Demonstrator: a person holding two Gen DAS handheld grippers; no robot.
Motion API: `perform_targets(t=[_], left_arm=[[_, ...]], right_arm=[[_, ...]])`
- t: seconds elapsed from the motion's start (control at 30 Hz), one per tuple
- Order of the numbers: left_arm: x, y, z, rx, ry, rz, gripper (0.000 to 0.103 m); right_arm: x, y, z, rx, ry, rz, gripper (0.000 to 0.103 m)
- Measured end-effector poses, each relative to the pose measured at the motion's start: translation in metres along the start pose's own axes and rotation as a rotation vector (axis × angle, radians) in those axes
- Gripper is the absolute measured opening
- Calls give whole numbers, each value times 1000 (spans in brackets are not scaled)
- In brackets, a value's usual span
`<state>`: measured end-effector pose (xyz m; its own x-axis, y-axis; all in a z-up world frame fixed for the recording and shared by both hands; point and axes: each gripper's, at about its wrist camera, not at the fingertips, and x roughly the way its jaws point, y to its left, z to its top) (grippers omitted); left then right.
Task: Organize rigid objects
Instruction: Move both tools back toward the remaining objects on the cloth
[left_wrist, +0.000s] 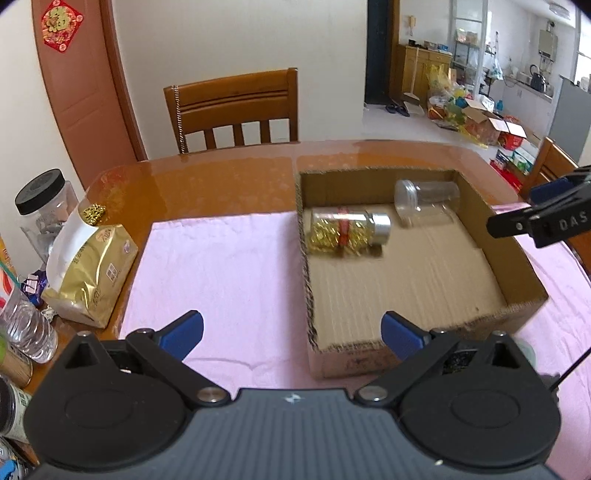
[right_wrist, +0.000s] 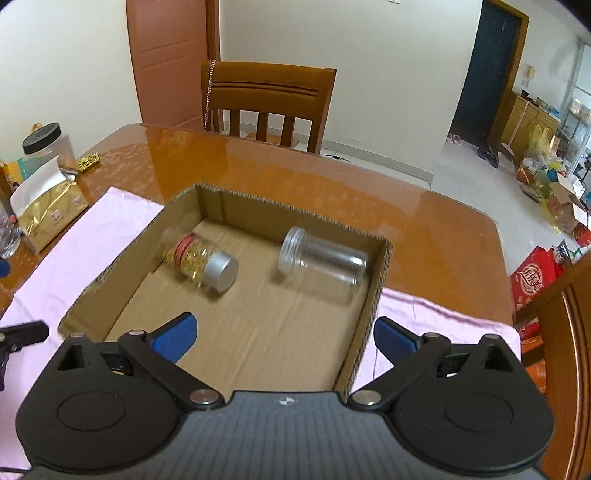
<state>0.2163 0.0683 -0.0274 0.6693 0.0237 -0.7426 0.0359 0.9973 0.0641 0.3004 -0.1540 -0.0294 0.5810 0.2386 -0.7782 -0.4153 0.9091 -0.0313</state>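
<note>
1. Left gripper (left_wrist: 291, 334), black with blue finger pads: jaws spread wide, nothing between them; it hangs over the pink cloth (left_wrist: 221, 266) and the near left corner of the box.
2. Right gripper (right_wrist: 282, 336), same build: released, jaws at full spread, empty, straddling the box's right wall at 6 o'clock in its own view.
3. Shallow open brown cardboard box (right_wrist: 376, 295): rests on the pink cloth on the glossy orange-brown wooden table (right_wrist: 295, 177).
4. Clear jar with silver cap and gold contents (right_wrist: 201, 262): lying on its side at the box's 10 o'clock.
5. Empty clear plastic jar (right_wrist: 321, 260): on its side at 1 o'clock, apart from the first.
6. Brown wooden chair (right_wrist: 266, 103): at 12 o'clock beyond the table.
</note>
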Motion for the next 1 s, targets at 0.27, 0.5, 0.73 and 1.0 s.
perform_targets(t=[0.27,0.5,0.73,1.0], left_arm=[[-12,-12,-26,23,15,-16,102],[-22,-33,-56,164,54,-136,102],[-29,-51,-88,298,132,-291,102],[-22,-73,-106,482,157,-339,102]], right_arm=[[-35,14,-63,12,3,-33,103],[-55,26,-141,46,66,55,103],[-51,46,-200,-12,164,164,103],[-39,57,-217,-94,202,219,103]])
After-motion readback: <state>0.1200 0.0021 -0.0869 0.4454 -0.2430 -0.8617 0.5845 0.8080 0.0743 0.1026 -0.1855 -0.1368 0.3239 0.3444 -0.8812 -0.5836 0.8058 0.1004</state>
